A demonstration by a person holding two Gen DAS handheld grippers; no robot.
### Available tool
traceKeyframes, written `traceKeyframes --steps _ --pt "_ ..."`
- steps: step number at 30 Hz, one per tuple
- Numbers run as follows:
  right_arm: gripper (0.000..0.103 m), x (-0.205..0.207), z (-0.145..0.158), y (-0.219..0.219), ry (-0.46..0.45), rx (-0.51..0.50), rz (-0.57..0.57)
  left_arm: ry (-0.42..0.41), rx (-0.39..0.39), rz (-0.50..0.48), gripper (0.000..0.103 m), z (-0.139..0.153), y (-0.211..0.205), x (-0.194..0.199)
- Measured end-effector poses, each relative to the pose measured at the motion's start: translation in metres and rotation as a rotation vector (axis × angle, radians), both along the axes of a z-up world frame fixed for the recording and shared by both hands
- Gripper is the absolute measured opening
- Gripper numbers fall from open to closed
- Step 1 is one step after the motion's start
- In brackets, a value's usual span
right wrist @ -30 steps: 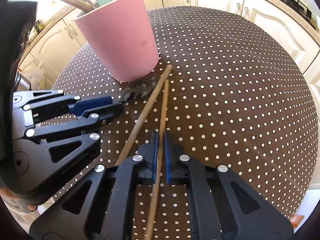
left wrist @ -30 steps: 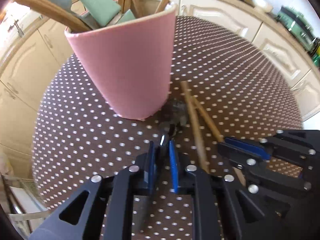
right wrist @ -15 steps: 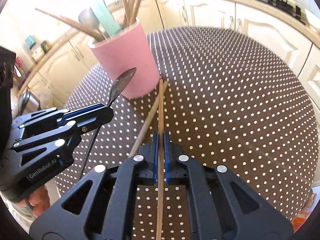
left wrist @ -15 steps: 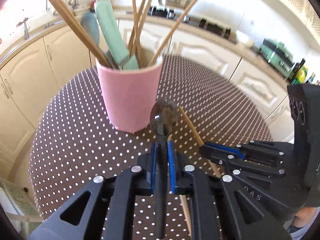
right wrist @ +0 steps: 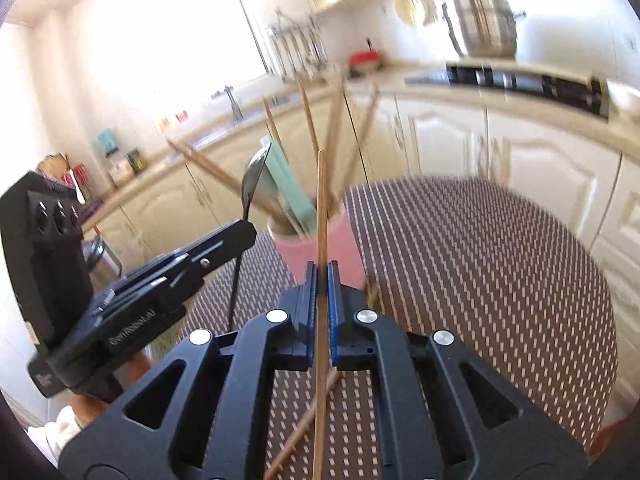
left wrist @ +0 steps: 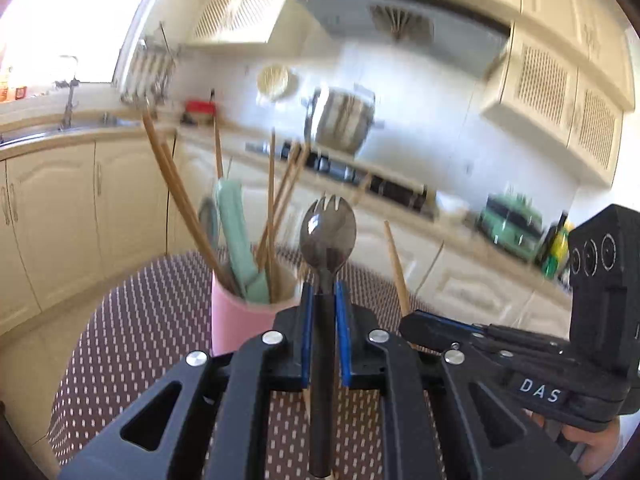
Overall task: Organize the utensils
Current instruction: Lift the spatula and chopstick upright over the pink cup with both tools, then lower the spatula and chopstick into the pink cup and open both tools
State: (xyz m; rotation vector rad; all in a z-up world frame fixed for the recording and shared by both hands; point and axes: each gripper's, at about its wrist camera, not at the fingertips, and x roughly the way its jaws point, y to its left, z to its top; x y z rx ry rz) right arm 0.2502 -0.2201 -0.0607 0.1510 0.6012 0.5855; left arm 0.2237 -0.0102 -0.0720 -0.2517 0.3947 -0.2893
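My left gripper (left wrist: 323, 292) is shut on a dark metal spork (left wrist: 328, 232), which stands up with its tines on top, lifted above the table. The right gripper (right wrist: 321, 270) is shut on a wooden chopstick (right wrist: 320, 216) that also points upward. Just beyond both stands the pink utensil cup (left wrist: 232, 324) (right wrist: 316, 248), holding several chopsticks and a mint-green utensil (left wrist: 236, 240). A second chopstick (right wrist: 304, 420) lies on the dotted table under the right gripper. Each gripper shows in the other's view: the right gripper (left wrist: 416, 320) and the left gripper (right wrist: 244, 232).
The round table has a brown cloth with white dots (right wrist: 480, 280). Cream kitchen cabinets (left wrist: 60, 208) and a counter with a sink, a hob and a steel pot (right wrist: 484, 24) ring the room behind. A hand shows under each gripper body.
Both grippers have risen from the table and tipped up, lifting the spork and one chopstick. The cup now sits lower and farther in both views; the kitchen wall has come into sight.
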Motion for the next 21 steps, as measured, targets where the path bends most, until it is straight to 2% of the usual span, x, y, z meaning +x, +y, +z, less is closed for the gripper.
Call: traceKeyframes --steps 6,11,17,21 --pt "0.005 0.011 0.032 0.017 -0.154 0.07 -0.019 -0.168 -0.041 0.092 0.011 0.025 0.004 0.005" --pt "0.005 0.024 0.047 0.028 -0.261 0.118 -0.046 -0.262 -0.053 0.161 0.011 0.037 -0.001 0.018" --pt "0.006 0.042 0.057 0.035 -0.354 0.177 -0.085 -0.307 -0.139 0.2 0.011 0.037 0.007 0.043" --pt "0.006 0.049 0.061 0.038 -0.42 0.2 -0.11 -0.29 -0.184 0.205 0.011 0.031 0.014 0.06"
